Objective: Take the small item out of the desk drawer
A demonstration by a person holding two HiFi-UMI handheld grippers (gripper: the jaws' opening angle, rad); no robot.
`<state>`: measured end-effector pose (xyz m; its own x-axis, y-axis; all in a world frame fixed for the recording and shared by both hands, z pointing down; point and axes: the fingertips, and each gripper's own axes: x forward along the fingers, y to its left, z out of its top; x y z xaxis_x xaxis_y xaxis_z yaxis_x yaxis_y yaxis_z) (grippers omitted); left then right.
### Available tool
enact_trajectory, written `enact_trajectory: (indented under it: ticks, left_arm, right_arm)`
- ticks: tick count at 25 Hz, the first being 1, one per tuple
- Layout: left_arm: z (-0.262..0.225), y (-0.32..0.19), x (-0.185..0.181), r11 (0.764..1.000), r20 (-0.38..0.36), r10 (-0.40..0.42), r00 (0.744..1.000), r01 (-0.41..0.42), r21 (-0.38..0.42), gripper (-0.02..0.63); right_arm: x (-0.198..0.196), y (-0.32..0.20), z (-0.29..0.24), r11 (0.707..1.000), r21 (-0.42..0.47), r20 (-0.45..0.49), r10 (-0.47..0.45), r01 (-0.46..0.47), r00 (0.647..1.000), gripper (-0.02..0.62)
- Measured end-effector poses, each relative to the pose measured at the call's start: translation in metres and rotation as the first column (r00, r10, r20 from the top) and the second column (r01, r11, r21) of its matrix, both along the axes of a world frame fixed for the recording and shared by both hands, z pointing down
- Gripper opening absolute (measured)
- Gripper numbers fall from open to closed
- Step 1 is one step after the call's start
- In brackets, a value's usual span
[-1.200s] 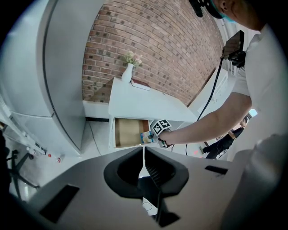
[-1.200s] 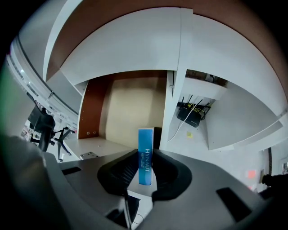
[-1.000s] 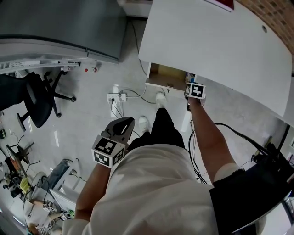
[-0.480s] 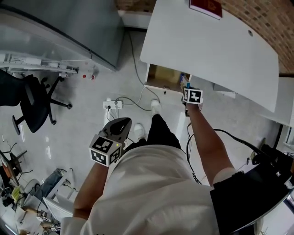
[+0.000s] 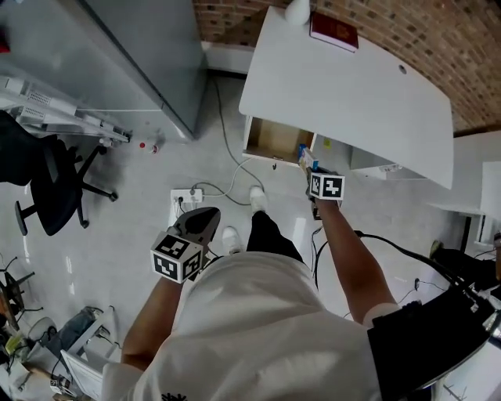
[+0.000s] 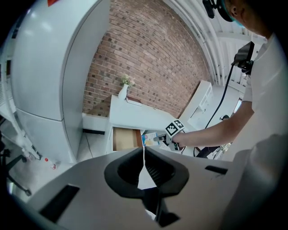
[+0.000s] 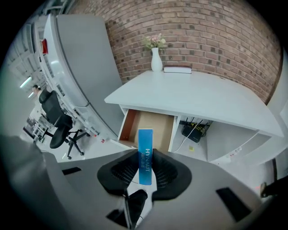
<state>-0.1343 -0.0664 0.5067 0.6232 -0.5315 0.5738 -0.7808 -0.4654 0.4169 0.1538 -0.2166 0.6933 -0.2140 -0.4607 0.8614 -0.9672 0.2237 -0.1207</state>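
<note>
My right gripper (image 7: 145, 170) is shut on a small blue box (image 7: 145, 155) with white print, held upright above the open wooden drawer (image 7: 148, 128). In the head view the right gripper (image 5: 313, 171) hangs just in front of the drawer (image 5: 274, 141) of the white desk (image 5: 352, 86), the blue box (image 5: 307, 159) sticking out past its tips. My left gripper (image 5: 201, 222) is low and to the left over the floor, far from the desk. Its jaws (image 6: 144, 155) meet with nothing between them. The left gripper view also catches the blue box (image 6: 150, 138).
A white vase (image 5: 297, 9) and a dark red book (image 5: 334, 30) stand at the desk's back edge by the brick wall. A power strip (image 5: 185, 196) with cables lies on the floor. A black office chair (image 5: 47, 180) and a grey cabinet (image 5: 133, 55) are at the left.
The right gripper has risen from the drawer's front edge with the blue box in it. The left gripper has risen and drifted a little. The drawer stays open.
</note>
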Motion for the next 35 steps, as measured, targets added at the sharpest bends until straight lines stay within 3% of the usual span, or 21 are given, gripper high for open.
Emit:
enact_trajectory:
  ticks: [5,19,35]
  left_arm:
    - [-0.01,0.026,-0.007,1.0,-0.033,0.006,0.999,-0.006,0.019,0.025]
    - [-0.019,0.088,-0.028,0.997,-0.023,0.06,0.998,-0.058,0.055,0.025]
    - [-0.012,0.138,-0.023,0.995,-0.019,0.085,0.996,-0.084,0.06,0.025]
  right_arm:
    - [-0.01,0.051,-0.039,1.0,0.028,0.034,-0.01,0.009,0.999,0.112]
    - [-0.052,0.179,-0.122,0.996,0.075,0.119,-0.053,0.044,0.991,0.112]
    - [-0.069,0.267,-0.155,0.993,0.104,0.166,-0.074,0.057,0.983,0.112]
